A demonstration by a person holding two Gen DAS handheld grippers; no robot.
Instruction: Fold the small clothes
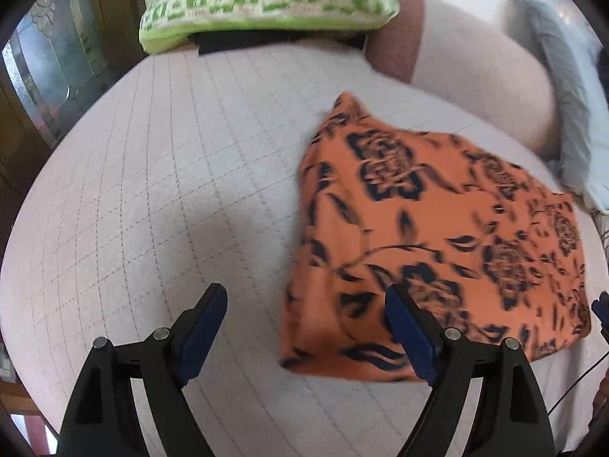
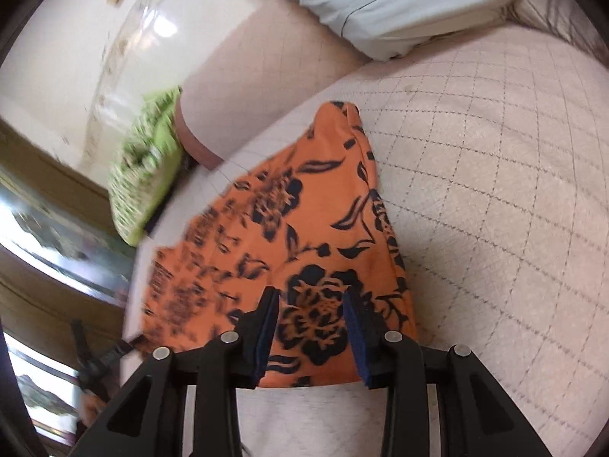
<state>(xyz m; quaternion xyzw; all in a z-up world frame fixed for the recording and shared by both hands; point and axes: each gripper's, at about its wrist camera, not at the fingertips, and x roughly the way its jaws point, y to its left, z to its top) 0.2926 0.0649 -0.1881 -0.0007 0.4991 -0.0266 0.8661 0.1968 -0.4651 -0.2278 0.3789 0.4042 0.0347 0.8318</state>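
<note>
Your left gripper [image 1: 304, 304] is spread wide with nothing between its fingers, above the near left edge of the orange floral garment [image 1: 430, 236]. Your right gripper [image 2: 310, 302] hangs half-parted over the garment's near end, grasping nothing. The garment lies on the quilted bedspread [image 1: 152, 190].

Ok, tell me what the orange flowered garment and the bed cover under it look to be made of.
Orange garment: thin woven or knit fabric, matte, printed with dark flowers; it lies flat with soft folded edges. Bed cover: quilted textile, pale and matte, with stitched grid lines; the fibre cannot be told.
</note>
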